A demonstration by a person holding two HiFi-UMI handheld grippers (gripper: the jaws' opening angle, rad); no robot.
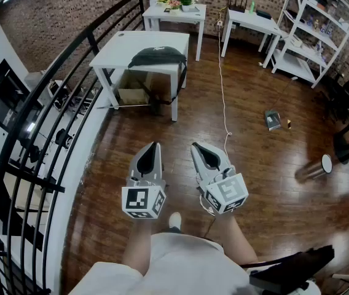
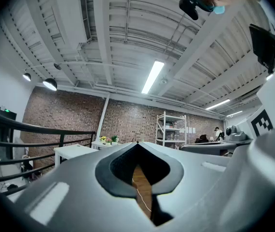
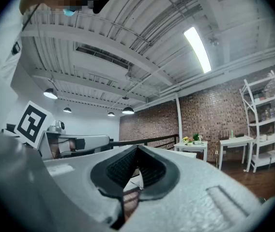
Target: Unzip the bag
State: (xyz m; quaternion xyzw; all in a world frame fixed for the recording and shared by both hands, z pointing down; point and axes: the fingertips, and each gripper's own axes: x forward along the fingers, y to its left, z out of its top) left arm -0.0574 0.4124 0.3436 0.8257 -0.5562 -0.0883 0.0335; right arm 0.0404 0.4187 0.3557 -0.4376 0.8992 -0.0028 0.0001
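Observation:
A dark bag [image 1: 157,57] lies on a white table [image 1: 119,53] far ahead in the head view, its strap hanging over the front edge. Both grippers are held close to the person's body, well short of the table. My left gripper [image 1: 156,145] is shut with nothing in it, tips meeting [image 2: 138,142]. My right gripper [image 1: 195,146] is shut too, empty, its tips together [image 3: 137,146]. Both point up and forward, toward the brick wall and ceiling. The bag does not show in either gripper view.
A black railing [image 1: 45,121] curves along the left. A second white table with flowers [image 1: 176,10] and a third one [image 1: 251,21] stand at the back, with white shelves [image 1: 313,29] at right. A white cable [image 1: 223,97] runs across the wooden floor, with small items [image 1: 273,120] lying on it.

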